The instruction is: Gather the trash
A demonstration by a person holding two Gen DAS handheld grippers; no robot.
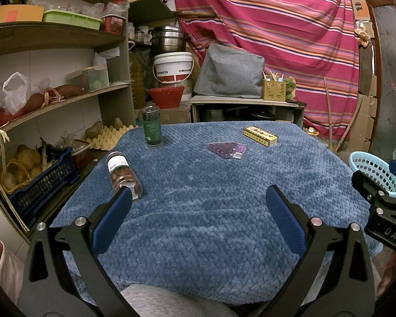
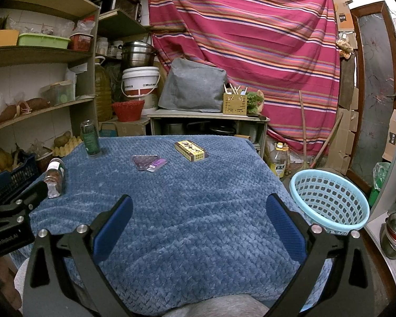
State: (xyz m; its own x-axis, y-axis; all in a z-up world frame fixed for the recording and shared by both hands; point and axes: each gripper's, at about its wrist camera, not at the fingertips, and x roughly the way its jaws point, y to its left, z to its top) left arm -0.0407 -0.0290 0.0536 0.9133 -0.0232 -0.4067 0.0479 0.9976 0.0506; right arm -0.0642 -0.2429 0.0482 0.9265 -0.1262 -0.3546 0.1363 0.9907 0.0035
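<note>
"DAS" on right gripper (image 1: 382, 185) body; "GenRobot.AI" on left gripper (image 2: 26, 198) body. Other labels unreadable.

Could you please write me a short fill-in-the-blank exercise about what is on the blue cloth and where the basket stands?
1. The green-labelled bottle stands ____ on the blue cloth.
2. The clear jar lies on its ____.
3. The light blue basket sits off the table's ____ edge.
4. Both the left gripper and right gripper are ____.

Missing words: upright; side; right; open

Home pantry: potatoes (image 1: 26, 163), pots (image 1: 167, 38).
</note>
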